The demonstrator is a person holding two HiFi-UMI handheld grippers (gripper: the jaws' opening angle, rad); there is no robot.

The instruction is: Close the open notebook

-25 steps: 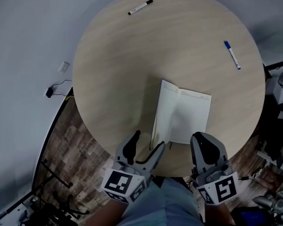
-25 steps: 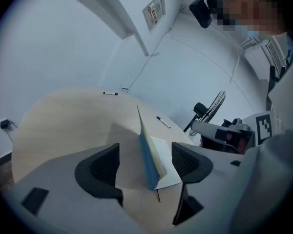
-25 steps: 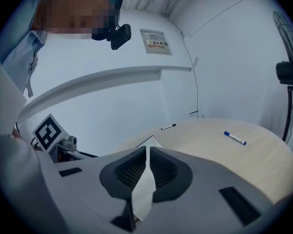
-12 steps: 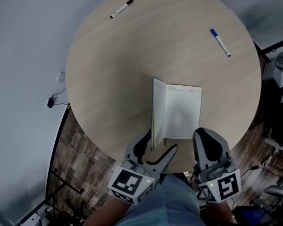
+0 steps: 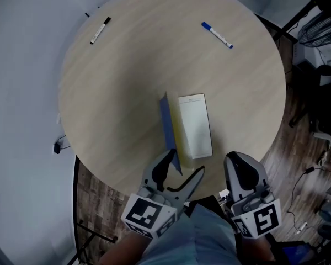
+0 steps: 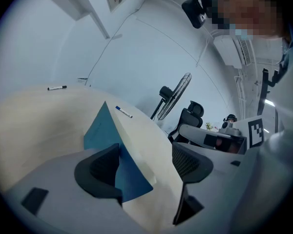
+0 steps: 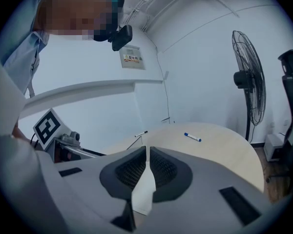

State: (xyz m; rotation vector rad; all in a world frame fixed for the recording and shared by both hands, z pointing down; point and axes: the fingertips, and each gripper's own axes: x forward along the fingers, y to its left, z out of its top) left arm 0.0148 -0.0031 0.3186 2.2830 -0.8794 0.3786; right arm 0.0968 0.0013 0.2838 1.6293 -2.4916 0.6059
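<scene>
The notebook (image 5: 195,127) lies in the middle of the round wooden table (image 5: 121,93). Its white pages face up, and its blue cover (image 5: 168,130) stands raised along the left side, leaning over them. In the left gripper view the blue cover (image 6: 103,130) rises like a tent over the pages (image 6: 144,147). My left gripper (image 5: 183,167) is open, and the cover's near corner sits between its jaws against the left finger (image 6: 100,169). My right gripper (image 5: 235,162) is shut at the table's near edge, right of the notebook and apart from it. Nothing is in the right gripper (image 7: 146,167).
A black pen (image 5: 100,31) lies at the table's far left and a blue pen (image 5: 217,35) at the far right. A standing fan (image 7: 247,77) and an office chair (image 6: 190,113) are beyond the table. Cables and stands are on the floor around it.
The notebook's left half has swung up from lying open to standing and leaning over the right pages, so its blue cover now shows. The left gripper stayed at its near corner. The head view shifted.
</scene>
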